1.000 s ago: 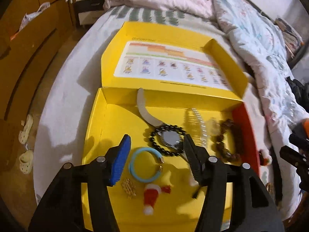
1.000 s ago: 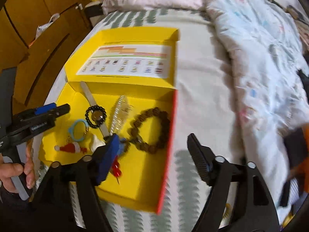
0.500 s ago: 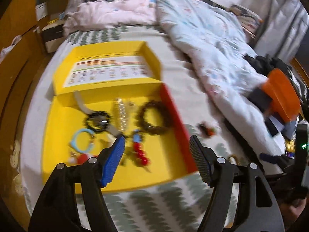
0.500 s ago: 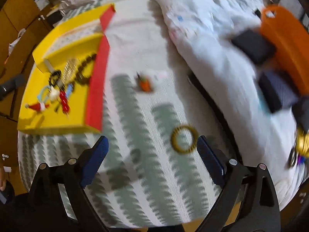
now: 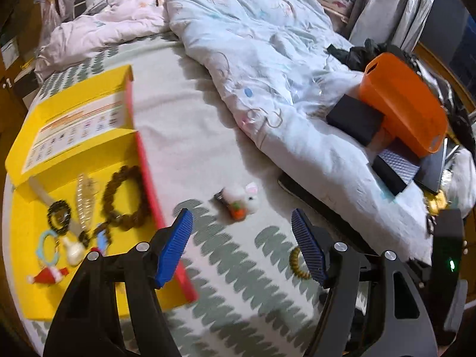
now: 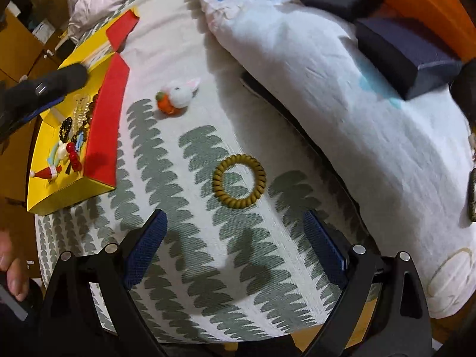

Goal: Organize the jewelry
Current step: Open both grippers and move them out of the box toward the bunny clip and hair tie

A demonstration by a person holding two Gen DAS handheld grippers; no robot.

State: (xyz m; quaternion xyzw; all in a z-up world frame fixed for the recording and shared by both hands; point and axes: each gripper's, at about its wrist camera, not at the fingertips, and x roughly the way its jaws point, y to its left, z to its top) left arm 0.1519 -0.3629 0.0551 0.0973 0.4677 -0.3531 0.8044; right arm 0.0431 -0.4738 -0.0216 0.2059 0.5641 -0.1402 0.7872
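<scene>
We are leaving most jewelry in the yellow box (image 6: 101, 125); the hair tie (image 6: 239, 181) and bunny clip (image 6: 178, 96) are still lying on the bed. We are holding both grippers, left (image 5: 242, 245) and right (image 6: 235, 247), wide and empty.

Open patterned bedsheet (image 6: 193, 267) is lying clear between the yellow box (image 6: 74, 190) and the rumpled duvet (image 6: 342, 119). Only 2 small things are sitting on that stretch: a spiral hair tie (image 6: 239, 181) and a white rabbit charm (image 6: 178, 95), well apart. The box's red wall (image 6: 104, 131) is closing off 1 side, and the duvet with dark boxes (image 6: 407, 50) on it is bounding the other.
</scene>
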